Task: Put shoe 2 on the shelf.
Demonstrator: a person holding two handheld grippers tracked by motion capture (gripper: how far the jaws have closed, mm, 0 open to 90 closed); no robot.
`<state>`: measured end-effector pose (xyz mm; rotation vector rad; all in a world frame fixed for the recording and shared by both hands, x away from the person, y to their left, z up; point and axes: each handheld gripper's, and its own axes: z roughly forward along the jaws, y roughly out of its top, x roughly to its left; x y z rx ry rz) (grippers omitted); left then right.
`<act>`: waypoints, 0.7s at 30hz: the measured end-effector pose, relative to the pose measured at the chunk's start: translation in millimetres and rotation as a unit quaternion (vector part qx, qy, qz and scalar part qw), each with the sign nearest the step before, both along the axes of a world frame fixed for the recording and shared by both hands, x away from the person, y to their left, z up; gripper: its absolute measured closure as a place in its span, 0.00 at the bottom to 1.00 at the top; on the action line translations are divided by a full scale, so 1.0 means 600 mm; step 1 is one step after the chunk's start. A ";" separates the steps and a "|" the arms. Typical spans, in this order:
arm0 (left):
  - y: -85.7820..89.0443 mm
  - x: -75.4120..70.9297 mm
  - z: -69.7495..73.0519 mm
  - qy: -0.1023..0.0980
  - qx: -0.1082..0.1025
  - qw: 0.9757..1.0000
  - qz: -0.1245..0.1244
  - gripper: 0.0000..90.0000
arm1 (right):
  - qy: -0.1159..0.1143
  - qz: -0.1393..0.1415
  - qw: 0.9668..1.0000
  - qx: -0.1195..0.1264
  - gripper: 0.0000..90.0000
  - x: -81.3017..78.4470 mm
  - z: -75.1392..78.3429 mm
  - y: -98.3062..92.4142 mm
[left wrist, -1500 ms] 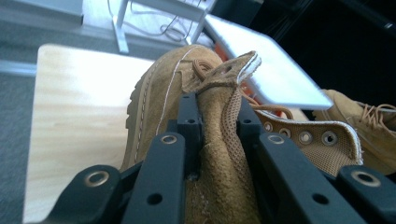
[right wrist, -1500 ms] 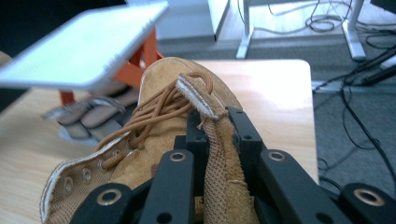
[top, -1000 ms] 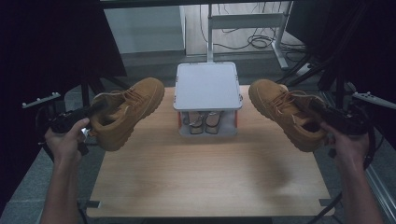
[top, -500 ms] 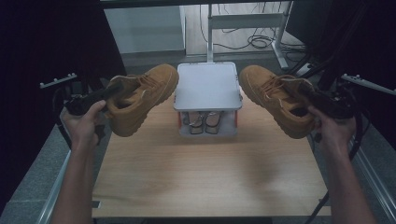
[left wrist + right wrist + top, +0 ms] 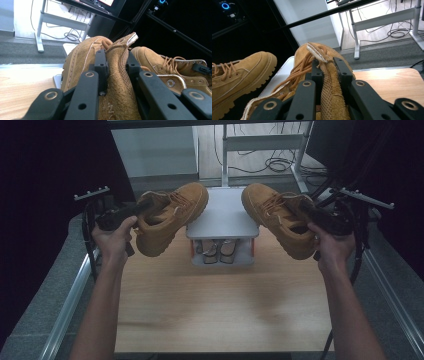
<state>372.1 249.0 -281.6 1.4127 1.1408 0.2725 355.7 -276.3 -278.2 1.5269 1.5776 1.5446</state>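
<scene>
Above white rack (image 5: 222, 215), boots apart: left claw (image 5: 145, 206) grips left boot (image 5: 170, 217), right claw (image 5: 303, 209) right boot (image 5: 275, 217).

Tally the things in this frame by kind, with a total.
Tan boots: 2, the left boot held up by the left gripper and the right boot by the right gripper
White shoe rack: 1
Grippers: 2
Wooden table: 1
Total: 6
The rack's lower shelf holds something too dark to identify.
</scene>
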 end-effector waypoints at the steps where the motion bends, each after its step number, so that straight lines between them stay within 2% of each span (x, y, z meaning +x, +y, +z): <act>1: -0.002 0.000 0.000 0.000 0.000 1.000 0.001 0.86 | 0.001 0.000 1.000 0.002 0.89 0.001 0.000 0.003; 9: -0.018 0.004 0.003 -0.002 0.012 1.000 0.011 0.86 | 0.004 0.002 1.000 0.007 0.89 0.009 -0.002 0.019; 21: -0.058 0.024 0.004 -0.003 0.008 1.000 0.025 0.86 | 0.009 -0.002 1.000 0.020 0.89 0.029 0.003 0.051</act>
